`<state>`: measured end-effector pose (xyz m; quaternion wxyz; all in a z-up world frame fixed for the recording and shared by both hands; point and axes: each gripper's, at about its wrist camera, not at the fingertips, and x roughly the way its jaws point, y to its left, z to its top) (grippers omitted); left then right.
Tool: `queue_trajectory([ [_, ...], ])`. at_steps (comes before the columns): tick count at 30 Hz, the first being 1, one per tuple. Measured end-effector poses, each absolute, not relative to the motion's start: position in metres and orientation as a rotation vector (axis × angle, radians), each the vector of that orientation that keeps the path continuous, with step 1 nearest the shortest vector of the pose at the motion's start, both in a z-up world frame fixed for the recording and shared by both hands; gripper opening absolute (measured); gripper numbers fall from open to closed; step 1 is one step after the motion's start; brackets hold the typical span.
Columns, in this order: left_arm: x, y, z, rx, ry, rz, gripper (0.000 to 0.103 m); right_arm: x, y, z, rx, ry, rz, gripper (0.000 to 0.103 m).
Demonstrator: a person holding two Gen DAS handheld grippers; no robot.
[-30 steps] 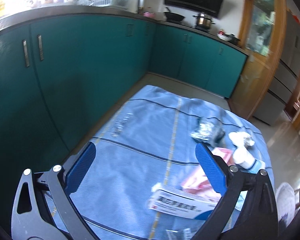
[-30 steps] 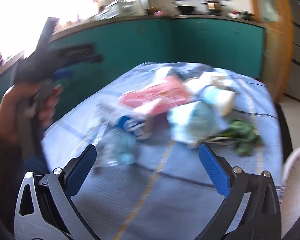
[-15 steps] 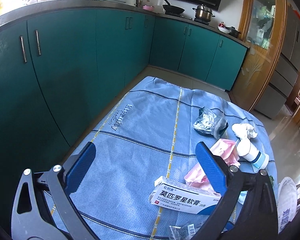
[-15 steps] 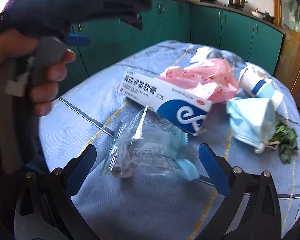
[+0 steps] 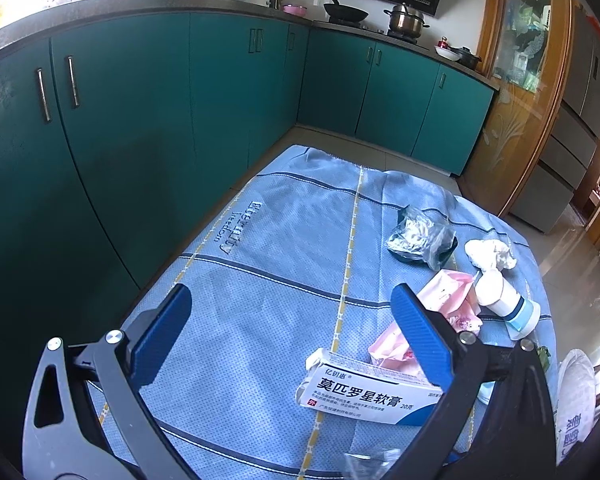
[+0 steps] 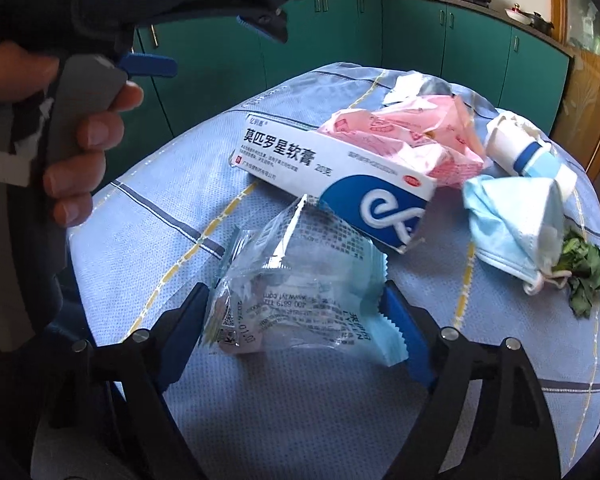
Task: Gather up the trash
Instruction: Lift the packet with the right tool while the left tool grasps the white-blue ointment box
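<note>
Trash lies on a blue checked tablecloth (image 5: 268, 264). My right gripper (image 6: 296, 316) is open, its blue fingers on either side of a clear and light-blue plastic wrapper (image 6: 300, 300) without squeezing it. Behind the wrapper lie a white ointment box (image 6: 332, 176), a pink bag (image 6: 412, 132), a paper cup (image 6: 528, 152), a blue face mask (image 6: 512, 224) and green leaves (image 6: 584, 268). My left gripper (image 5: 292, 328) is open and empty above the cloth, left of the box (image 5: 364, 392) and pink bag (image 5: 444, 296). A foil bag (image 5: 420, 236) and a tissue wad (image 5: 490, 254) lie farther off.
Teal kitchen cabinets (image 5: 140, 128) run along the left and back, close to the table's left edge. A wooden glass door (image 5: 528, 80) stands at the right. The person's hand (image 6: 80, 140) holding the left gripper fills the upper left of the right wrist view.
My right gripper has moved forward and down until the plastic wrapper sits between its fingers. My left gripper has shifted only slightly and stayed open.
</note>
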<state>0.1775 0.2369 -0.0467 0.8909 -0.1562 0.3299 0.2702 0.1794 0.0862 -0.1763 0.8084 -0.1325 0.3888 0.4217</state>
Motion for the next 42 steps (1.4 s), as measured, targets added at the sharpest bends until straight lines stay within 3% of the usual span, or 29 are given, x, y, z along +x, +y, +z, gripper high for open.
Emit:
queue_trajectory([
  [14, 0.193, 0.216, -0.060, -0.342, 0.792, 0.278, 0.099, 0.227, -0.048, -0.152, -0.083, 0.805, 0.619, 0.084],
  [24, 0.197, 0.118, -0.086, 0.265, 0.885, 0.074, 0.099, 0.239, -0.076, -0.167, -0.028, 0.872, 0.546, 0.087],
  [29, 0.194, 0.109, -0.112, 0.427, 0.967, 0.052, 0.099, 0.239, -0.067, -0.169, -0.040, 0.878, 0.552, 0.087],
  [34, 0.204, 0.145, -0.113, 0.253, 1.034, 0.062, 0.099, 0.241, -0.068, -0.171, -0.025, 0.889, 0.548, 0.087],
  [42, 0.202, 0.171, -0.107, 0.077, 1.032, 0.021, 0.081, 0.241, -0.063, -0.172, -0.033, 0.890, 0.552, 0.087],
])
